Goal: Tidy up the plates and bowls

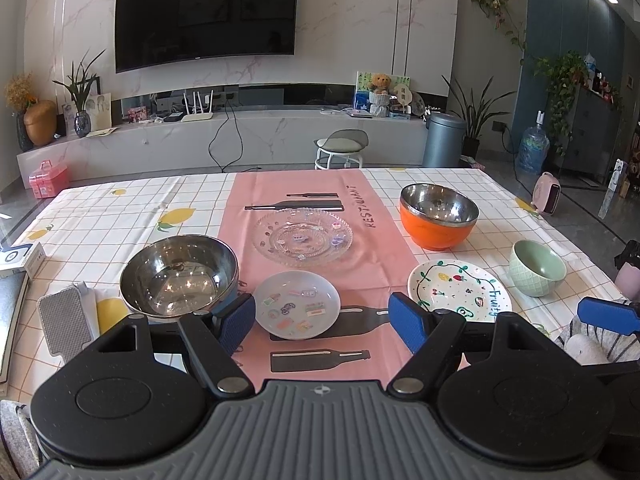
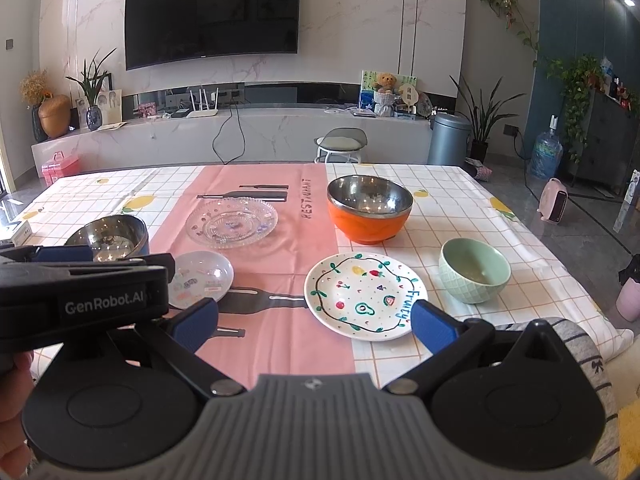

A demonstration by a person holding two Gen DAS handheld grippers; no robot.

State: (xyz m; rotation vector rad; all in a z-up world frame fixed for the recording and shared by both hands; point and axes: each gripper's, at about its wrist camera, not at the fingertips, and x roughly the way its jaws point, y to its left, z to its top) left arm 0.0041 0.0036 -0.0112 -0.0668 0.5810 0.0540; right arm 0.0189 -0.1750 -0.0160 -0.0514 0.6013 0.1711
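On the table lie a clear glass plate [image 1: 303, 237], a small pale sticker plate [image 1: 297, 305], a white fruit-painted plate [image 1: 459, 291], a steel bowl with a blue outside [image 1: 179, 276], an orange steel-lined bowl [image 1: 439, 216] and a green bowl [image 1: 537, 267]. My left gripper [image 1: 325, 322] hovers open at the near edge, its fingers either side of the sticker plate. My right gripper [image 2: 314, 326] is open too, low over the near edge, with the fruit plate [image 2: 365, 296] just beyond its right finger [image 2: 434, 326]. Neither holds anything.
A grey scrub pad [image 1: 66, 322] and a white box [image 1: 22, 258] lie at the table's left. A striped grey cloth [image 2: 576, 344] sits at the near right corner. A stool [image 1: 341, 148] and grey bin [image 1: 443, 140] stand beyond the far edge.
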